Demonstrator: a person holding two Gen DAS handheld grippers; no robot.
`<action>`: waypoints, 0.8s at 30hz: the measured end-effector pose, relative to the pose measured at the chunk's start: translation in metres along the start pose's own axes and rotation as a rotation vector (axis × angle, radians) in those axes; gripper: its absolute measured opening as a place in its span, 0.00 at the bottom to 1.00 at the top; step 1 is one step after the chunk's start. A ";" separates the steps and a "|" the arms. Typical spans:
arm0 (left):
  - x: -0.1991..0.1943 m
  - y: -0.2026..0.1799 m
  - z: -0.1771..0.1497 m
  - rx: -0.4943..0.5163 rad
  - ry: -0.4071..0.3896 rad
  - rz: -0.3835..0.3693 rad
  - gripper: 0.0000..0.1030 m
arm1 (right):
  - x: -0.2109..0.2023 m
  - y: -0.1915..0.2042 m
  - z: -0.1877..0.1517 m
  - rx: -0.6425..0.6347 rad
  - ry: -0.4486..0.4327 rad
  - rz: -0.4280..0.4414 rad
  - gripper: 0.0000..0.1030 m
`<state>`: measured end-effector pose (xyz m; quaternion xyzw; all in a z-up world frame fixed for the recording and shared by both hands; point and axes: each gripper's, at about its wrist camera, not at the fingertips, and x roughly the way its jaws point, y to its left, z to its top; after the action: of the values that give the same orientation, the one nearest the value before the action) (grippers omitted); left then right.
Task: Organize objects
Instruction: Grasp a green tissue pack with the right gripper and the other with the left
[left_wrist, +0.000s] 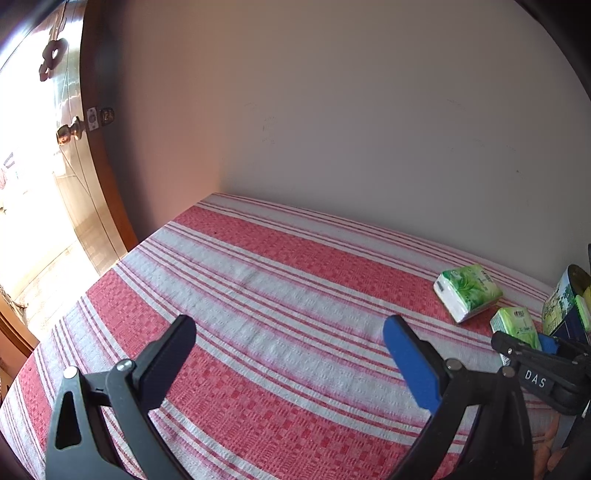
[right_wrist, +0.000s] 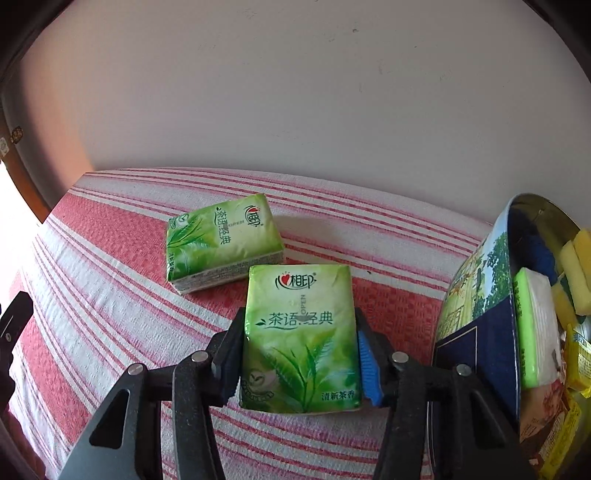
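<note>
A green tissue pack (right_wrist: 301, 332) sits between the pads of my right gripper (right_wrist: 299, 354), which is shut on it just above the striped cloth. The left wrist view shows this pack (left_wrist: 517, 328) held by the right gripper (left_wrist: 532, 343) at the far right. A second green tissue pack (right_wrist: 221, 242) lies flat on the cloth behind it, also visible as the pack (left_wrist: 467, 291) near the wall. My left gripper (left_wrist: 288, 347) hangs open over bare cloth, nothing between its fingers.
A round printed tin (right_wrist: 480, 314) stands at the right, holding a tissue pack (right_wrist: 535, 328), yellow sponges (right_wrist: 576, 266) and yellow packets. The red and white striped cloth (left_wrist: 258, 295) covers the table against a white wall. A wooden door (left_wrist: 74, 166) stands at the left.
</note>
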<state>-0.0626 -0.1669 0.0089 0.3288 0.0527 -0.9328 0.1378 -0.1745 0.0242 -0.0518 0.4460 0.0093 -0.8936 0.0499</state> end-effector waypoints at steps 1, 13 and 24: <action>0.000 -0.001 0.000 0.006 -0.004 -0.011 1.00 | -0.007 -0.001 -0.006 0.005 -0.019 0.019 0.53; 0.005 -0.081 0.017 0.390 -0.074 -0.312 0.99 | -0.117 -0.033 -0.056 0.055 -0.312 0.046 0.53; 0.074 -0.163 0.039 0.684 0.074 -0.526 0.87 | -0.124 -0.046 -0.043 0.147 -0.362 -0.048 0.53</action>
<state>-0.1885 -0.0349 -0.0065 0.3642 -0.1728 -0.8874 -0.2235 -0.0708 0.0827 0.0198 0.2801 -0.0545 -0.9584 -0.0031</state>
